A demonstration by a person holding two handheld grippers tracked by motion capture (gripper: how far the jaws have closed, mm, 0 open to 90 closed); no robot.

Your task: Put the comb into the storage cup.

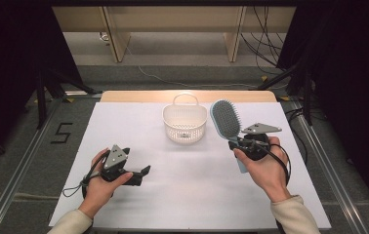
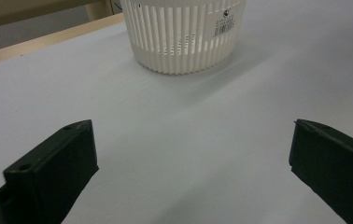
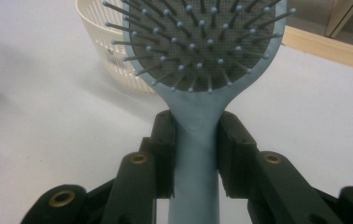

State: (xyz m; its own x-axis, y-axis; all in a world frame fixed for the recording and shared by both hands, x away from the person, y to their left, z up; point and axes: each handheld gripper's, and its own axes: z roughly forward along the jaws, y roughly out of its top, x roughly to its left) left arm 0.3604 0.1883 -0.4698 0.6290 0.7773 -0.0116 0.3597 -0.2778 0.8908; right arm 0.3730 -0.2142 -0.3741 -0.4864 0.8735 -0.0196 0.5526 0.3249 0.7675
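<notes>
A light blue hairbrush [image 1: 225, 120] with a grey bristle pad is held up by its handle, and my right gripper [image 1: 241, 144] is shut on that handle just below the head. In the right gripper view the brush [image 3: 195, 51] rises between both pads, bristles facing the camera. A white slotted basket [image 1: 185, 122] with a handle stands at the table's middle back, just left of the brush head. My left gripper [image 1: 141, 174] rests low at the front left, open, with nothing between its jaws. The basket [image 2: 184, 35] stands some way ahead of its gripper [image 2: 193, 163].
The white table top [image 1: 192, 190] stretches between both hands. A wooden strip [image 1: 124, 96] runs along the table's far edge. Dark curtains, stands and cables flank the table on both sides.
</notes>
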